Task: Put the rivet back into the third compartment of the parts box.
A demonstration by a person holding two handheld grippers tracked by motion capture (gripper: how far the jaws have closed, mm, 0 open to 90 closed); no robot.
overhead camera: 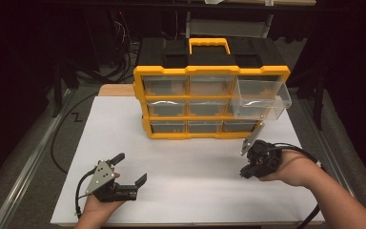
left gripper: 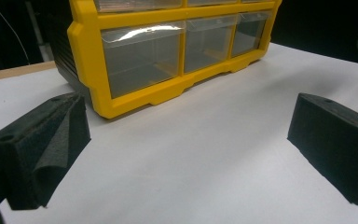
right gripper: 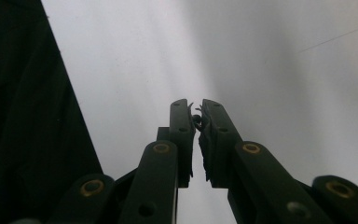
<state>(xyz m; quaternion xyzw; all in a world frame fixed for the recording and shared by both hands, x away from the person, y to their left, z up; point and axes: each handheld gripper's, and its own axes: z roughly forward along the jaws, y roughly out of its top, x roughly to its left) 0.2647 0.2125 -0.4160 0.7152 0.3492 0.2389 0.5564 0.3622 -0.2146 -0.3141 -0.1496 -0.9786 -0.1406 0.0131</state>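
Observation:
A yellow-and-black drawer cabinet [overhead camera: 210,71] with clear drawers stands at the back of the white board [overhead camera: 190,195]. Its top right drawer [overhead camera: 262,98] is pulled out. My left gripper [overhead camera: 131,167] rests low at the front left, jaws wide open and pointing toward the cabinet [left gripper: 135,60], with nothing between them [left gripper: 186,149]. My right gripper [overhead camera: 246,171] is held above the board at the right, below the open drawer, tilted down. Its jaws are shut [right gripper: 197,112], and a tiny dark thing [right gripper: 197,120] that I cannot identify sits pinched at the tips.
The board's wooden table edge [overhead camera: 112,89] shows behind the cabinet's left side. Dark cables [overhead camera: 59,143] and metal rails [overhead camera: 33,157] run along the left. A black cable [overhead camera: 310,217] trails from the right gripper.

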